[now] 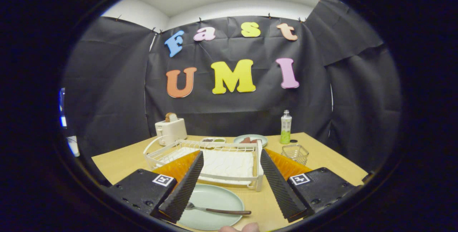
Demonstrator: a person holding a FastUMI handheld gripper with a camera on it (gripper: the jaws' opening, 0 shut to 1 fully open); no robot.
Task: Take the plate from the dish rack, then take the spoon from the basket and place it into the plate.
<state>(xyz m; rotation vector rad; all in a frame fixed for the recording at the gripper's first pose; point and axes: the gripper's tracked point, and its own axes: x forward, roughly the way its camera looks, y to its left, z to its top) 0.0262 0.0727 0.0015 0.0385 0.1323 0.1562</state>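
Note:
A pale green plate (214, 200) lies on the wooden table (121, 162) just in front of the white dish rack (214, 158). A spoon (218, 210) with a dark handle rests across the plate, bowl end beside my left finger (182, 189). My gripper (230, 182) hangs above the plate, open, with nothing between its fingers. Beyond the right finger (281, 185), a small clear wire basket (295, 153) stands on the table. The rack's tray looks bare.
Behind the rack stand a white toaster (171, 130) with bread in it, a small dish (213, 140), a green plate with food (250, 139) and a green bottle (285, 127). A fingertip (239, 228) shows near the plate's front rim.

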